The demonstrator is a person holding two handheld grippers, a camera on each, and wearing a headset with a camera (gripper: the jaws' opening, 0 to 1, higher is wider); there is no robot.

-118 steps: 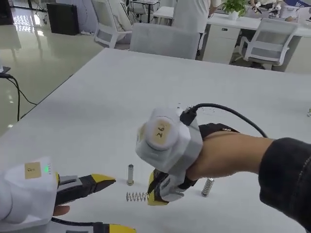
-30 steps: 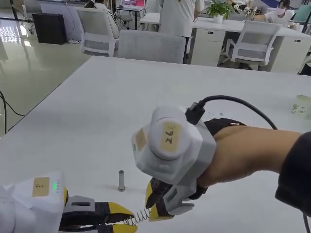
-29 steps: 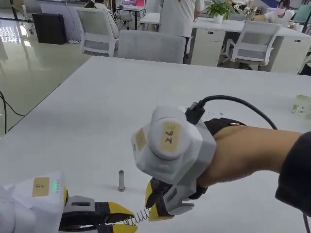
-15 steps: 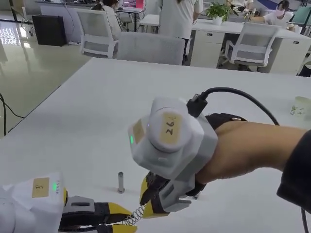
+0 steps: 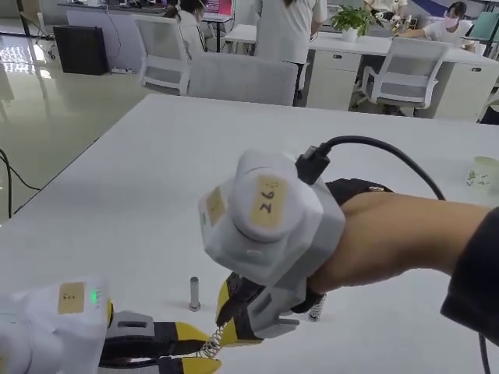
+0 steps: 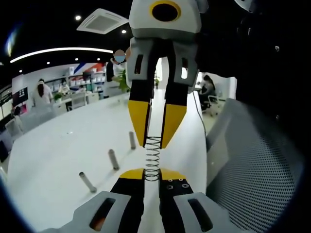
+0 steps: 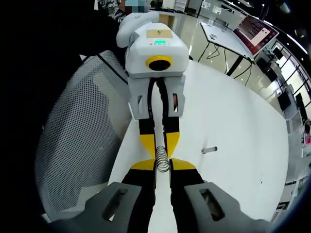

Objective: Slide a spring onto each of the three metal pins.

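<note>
A thin wire spring (image 5: 210, 344) hangs in the air above the white table (image 5: 156, 179), stretched between my two grippers. My left gripper (image 5: 201, 357), at the bottom left, is shut on one end. My right gripper (image 5: 227, 330), with yellow tips, is shut on the other end. In the left gripper view the spring (image 6: 152, 158) runs from my own jaws (image 6: 152, 175) up to the right gripper (image 6: 155, 142). Three pins (image 6: 113, 159) stand on the table to the left. A bare pin (image 5: 194, 294) stands just beyond the spring. A pin with a spring on it (image 5: 316, 308) peeks out behind the right gripper.
The right gripper's black cable (image 5: 374, 152) arcs over the person's forearm. A pale cup (image 5: 483, 171) stands at the table's far right. Office chairs (image 5: 242, 78) and desks lie beyond the far edge. A grey mesh chair (image 7: 77, 145) sits by the near edge.
Earlier the spring lay on the table at the right gripper's tips; now it is lifted and held at both ends. Over the last second the right gripper drifted slightly left.
</note>
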